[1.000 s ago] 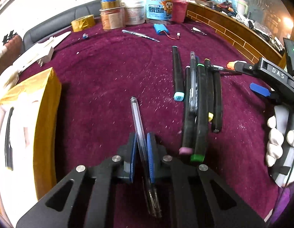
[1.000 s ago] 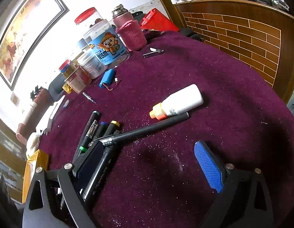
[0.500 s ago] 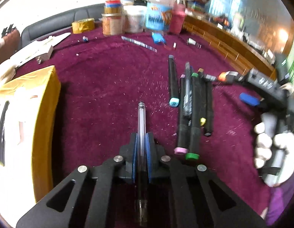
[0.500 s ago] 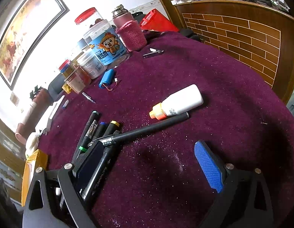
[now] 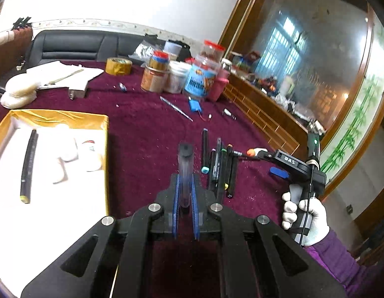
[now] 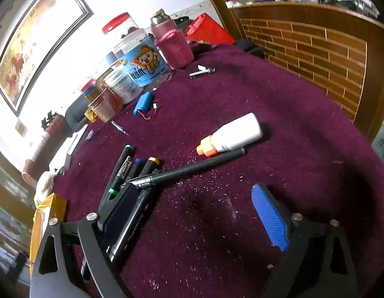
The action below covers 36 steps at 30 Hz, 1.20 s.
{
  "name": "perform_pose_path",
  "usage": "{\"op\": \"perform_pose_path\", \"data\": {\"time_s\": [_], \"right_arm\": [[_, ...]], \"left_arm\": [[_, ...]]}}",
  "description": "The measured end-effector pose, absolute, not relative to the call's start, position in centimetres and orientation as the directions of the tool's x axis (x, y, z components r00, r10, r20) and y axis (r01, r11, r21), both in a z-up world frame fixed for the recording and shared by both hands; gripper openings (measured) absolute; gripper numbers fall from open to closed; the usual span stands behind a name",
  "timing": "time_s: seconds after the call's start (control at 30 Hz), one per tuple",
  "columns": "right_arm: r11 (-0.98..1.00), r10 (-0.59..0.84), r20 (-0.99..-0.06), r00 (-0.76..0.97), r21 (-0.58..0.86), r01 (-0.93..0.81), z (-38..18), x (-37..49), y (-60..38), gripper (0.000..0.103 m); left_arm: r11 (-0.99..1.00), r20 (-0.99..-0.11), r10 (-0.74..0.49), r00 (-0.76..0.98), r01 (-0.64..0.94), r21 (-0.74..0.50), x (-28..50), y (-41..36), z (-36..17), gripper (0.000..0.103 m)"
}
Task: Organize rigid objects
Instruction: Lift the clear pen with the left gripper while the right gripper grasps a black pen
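1. one marker [image 5: 28, 164] lay in the box [image 5: 68, 120], left of the left claw [image 5: 185, 193]; the job looked barely begun.
2. the left claw was clamped on a clear pen [image 5: 185, 171], raised and pointing ahead.
3. the marker row [image 5: 220, 168] waited just right of it.
4. the right claw [image 6: 197, 213] stood wide apart, empty, with a black pen [image 6: 192, 170] and glue bottle [image 6: 233, 136] ahead.

Your worktop [image 5: 147, 129], under maroon cloth, carries a gold-edged box [image 5: 68, 124] on the left, markers [image 5: 220, 166] bunched in the middle, a white glue bottle [image 6: 231, 136] beside them, and jars [image 5: 182, 77] lining the far edge.
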State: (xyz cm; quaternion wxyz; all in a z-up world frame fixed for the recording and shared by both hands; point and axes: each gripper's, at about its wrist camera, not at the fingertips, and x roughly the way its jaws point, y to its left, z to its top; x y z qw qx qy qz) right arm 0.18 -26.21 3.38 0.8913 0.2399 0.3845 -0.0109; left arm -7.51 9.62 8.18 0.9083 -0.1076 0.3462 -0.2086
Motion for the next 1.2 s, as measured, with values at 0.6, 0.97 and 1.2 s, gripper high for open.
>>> {"op": "perform_pose_path", "data": {"time_s": [0.6,0.97,1.2], "right_arm": [[0.615,0.349,-0.72,0.599,0.659,0.433,1.2,5.9,-26.7,0.064],[0.715,0.331,-0.737,0.589,0.603,0.354,2.2,6.6,-25.0,0.0],[0.86,0.281,-0.747,0.602,0.475,0.187,5.8,6.2,-22.9,0.005]], "left_arm": [[0.84,-0.477,-0.514,0.713,0.305,-0.449,-9.2,16.1,9.1,0.006],[0.84,-0.46,-0.487,0.743,0.253,-0.481,-10.6,19.2,9.3,0.006],[0.833,-0.448,-0.476,0.757,0.224,-0.506,-12.0,21.2,9.3,0.006]]}}
